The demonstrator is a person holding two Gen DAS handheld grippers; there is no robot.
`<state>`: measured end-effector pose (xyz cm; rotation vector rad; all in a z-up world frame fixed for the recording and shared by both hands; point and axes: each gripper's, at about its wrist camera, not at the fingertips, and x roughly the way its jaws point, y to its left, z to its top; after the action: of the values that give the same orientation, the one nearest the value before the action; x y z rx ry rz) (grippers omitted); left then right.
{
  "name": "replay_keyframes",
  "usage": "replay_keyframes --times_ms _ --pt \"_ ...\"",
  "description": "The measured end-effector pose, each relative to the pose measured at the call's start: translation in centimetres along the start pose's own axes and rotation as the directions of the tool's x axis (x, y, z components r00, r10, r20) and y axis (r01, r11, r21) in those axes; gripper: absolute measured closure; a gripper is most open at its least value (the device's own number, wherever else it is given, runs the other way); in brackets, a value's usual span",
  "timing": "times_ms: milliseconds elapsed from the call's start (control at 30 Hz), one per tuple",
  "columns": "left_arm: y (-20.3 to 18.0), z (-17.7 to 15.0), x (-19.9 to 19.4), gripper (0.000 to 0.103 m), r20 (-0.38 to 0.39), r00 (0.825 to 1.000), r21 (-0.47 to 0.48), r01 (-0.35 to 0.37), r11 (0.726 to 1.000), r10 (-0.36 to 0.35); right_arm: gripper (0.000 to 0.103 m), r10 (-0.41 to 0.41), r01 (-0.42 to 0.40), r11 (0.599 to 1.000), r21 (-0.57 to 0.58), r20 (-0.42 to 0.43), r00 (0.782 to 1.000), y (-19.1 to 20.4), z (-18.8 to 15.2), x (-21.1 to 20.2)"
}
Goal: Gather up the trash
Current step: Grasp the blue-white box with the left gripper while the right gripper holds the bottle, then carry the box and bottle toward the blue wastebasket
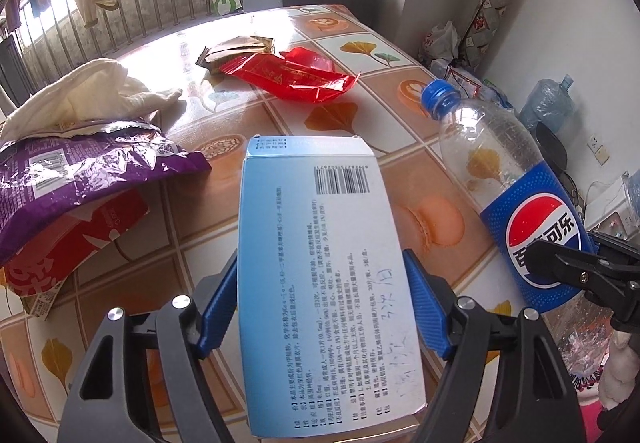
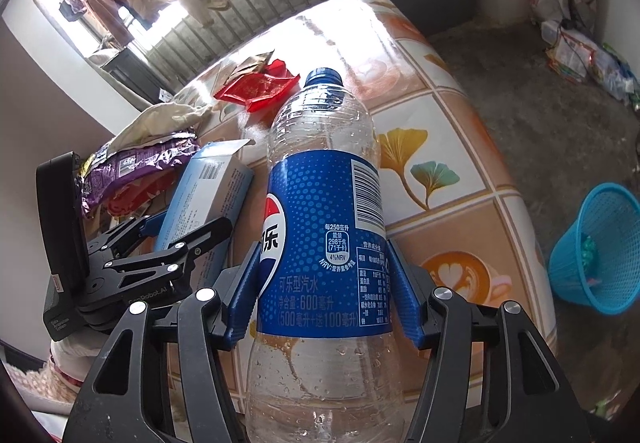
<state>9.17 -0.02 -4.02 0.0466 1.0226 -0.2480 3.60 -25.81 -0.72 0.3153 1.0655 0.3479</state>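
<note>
I am holding a pale blue medicine box (image 1: 324, 275) in my left gripper (image 1: 322, 303), its blue pads pressing on both long edges, printed side up. My right gripper (image 2: 324, 291) is clamping an empty Pepsi bottle (image 2: 320, 203) across its blue label, cap pointing toward twelve o'clock. Both are hanging above the desk (image 1: 280, 115), with its patterned cover. In the left wrist view the bottle is showing at three o'clock of the box. At eleven o'clock of the box a purple snack bag (image 1: 80, 167) is lying over a red packet (image 1: 80, 243), with a cream cloth (image 1: 88, 91) behind them. At twelve o'clock a red wrapper (image 1: 292, 77) is touching a brown one (image 1: 240, 49). In the right wrist view a blue wastebasket (image 2: 596, 247) is standing on the floor at three o'clock; something seems to be lying inside, though I cannot make it out.
</note>
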Motion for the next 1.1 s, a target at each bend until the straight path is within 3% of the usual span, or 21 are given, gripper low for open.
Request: replay_keyframes --times_ms 1100 --pt "-1.3 -0.2 -3.8 0.029 0.117 0.992 0.054 -0.060 0.997 0.053 0.047 0.017 -0.017 1.000 0.001 0.063 0.998 -0.6 -0.4 -2.4"
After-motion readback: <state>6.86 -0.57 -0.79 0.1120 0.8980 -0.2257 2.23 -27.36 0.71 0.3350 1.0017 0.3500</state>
